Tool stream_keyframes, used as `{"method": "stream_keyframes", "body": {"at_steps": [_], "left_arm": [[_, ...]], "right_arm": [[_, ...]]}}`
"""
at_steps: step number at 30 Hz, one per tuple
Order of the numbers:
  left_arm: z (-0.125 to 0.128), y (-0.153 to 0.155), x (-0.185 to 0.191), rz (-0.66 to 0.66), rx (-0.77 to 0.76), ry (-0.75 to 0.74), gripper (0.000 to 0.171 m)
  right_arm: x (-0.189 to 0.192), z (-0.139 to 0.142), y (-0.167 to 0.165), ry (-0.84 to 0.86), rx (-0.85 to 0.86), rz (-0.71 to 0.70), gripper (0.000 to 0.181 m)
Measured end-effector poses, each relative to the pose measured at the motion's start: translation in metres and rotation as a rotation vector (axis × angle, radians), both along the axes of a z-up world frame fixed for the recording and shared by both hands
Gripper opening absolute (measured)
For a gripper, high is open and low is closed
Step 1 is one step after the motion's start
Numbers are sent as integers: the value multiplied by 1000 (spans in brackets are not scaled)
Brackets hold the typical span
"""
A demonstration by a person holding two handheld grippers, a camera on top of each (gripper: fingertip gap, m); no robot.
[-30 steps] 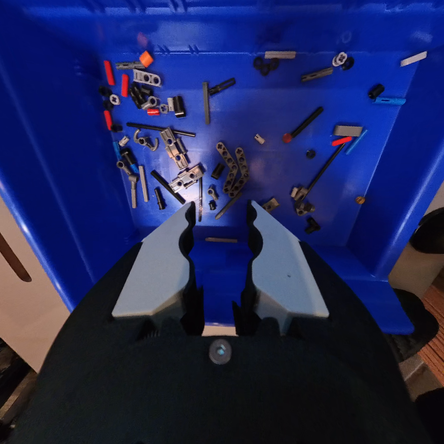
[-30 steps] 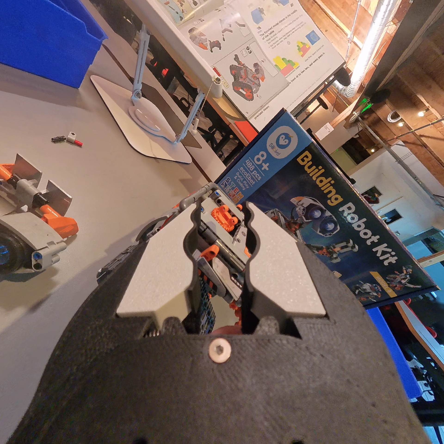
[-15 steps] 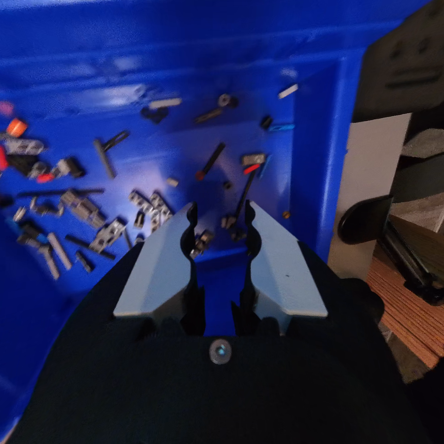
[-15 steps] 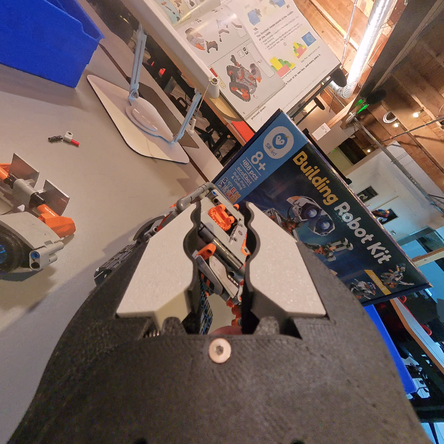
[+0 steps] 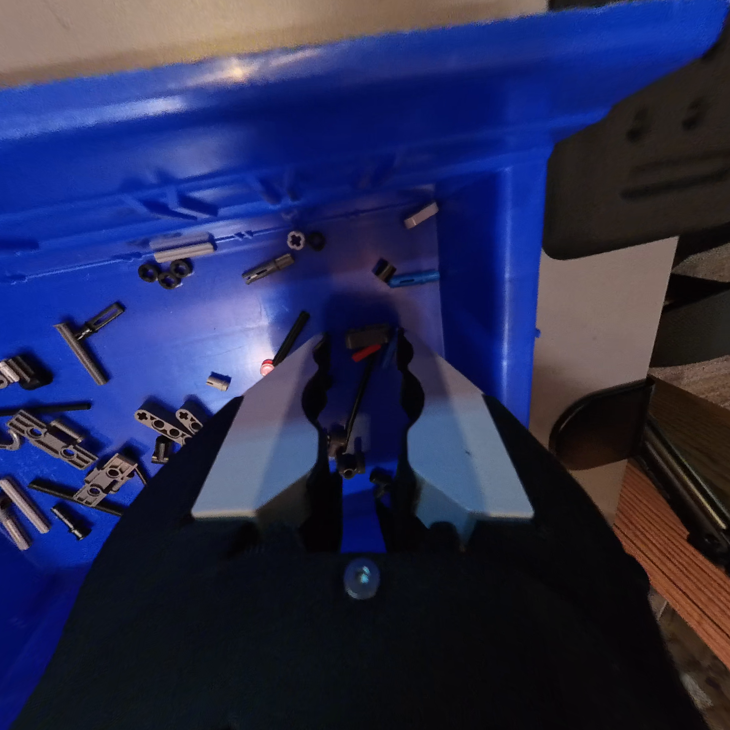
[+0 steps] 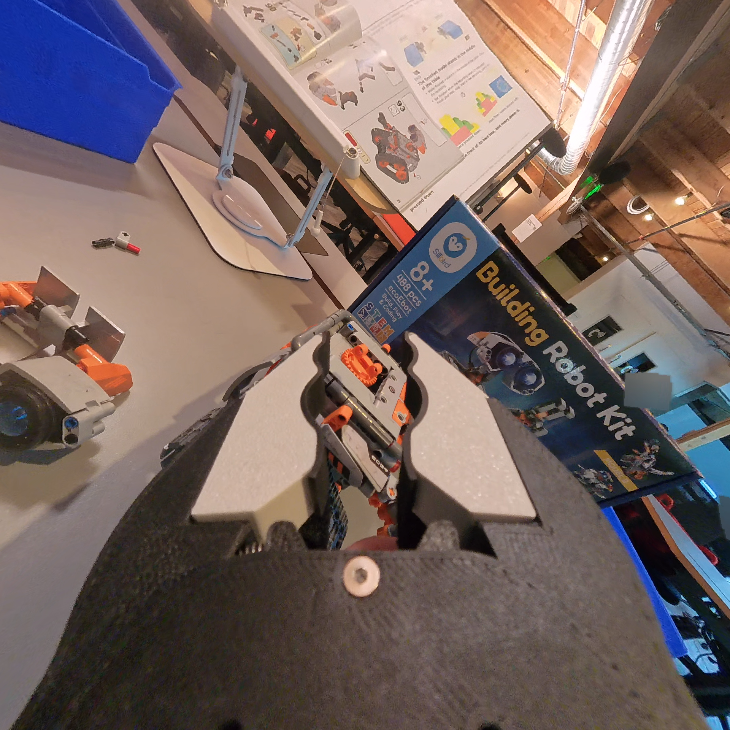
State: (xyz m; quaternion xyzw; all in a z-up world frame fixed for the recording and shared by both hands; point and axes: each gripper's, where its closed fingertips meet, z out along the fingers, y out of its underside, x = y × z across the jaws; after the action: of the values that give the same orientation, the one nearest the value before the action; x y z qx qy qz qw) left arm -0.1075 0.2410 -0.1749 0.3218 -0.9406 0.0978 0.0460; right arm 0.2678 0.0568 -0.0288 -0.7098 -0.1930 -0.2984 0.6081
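Your left gripper (image 5: 361, 339) has swung from the middle of the blue bin (image 5: 237, 130) toward its right-hand corner, jaws still apart and empty. They now frame a thin black axle (image 5: 357, 399) with a dark connector (image 5: 347, 454) at its near end, below a red pin (image 5: 365, 351) and a dark grey block (image 5: 367, 335). Your right gripper (image 6: 365, 343) has barely shifted: it stays clamped on the grey-and-orange brick assembly (image 6: 367, 395) at frame centre, in front of the kit box (image 6: 513, 355).
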Motion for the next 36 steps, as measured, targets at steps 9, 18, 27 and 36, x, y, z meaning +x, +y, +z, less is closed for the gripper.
{"method": "stream_keyframes", "body": {"at_steps": [9,18,27,36], "left_arm": [[0,-2,-1,28,12,-107,21],[58,3,26,62,17,-295,21],[141,-41,119,-41,38,-483,21],[48,-75,164,-313,176,-119,22]], "right_arm": [[-3,5,-2,-4,14,10,34],[-5,9,-4,-7,27,16,34],[-5,11,-5,6,36,26,35],[-5,10,-7,28,37,46,35]]}}
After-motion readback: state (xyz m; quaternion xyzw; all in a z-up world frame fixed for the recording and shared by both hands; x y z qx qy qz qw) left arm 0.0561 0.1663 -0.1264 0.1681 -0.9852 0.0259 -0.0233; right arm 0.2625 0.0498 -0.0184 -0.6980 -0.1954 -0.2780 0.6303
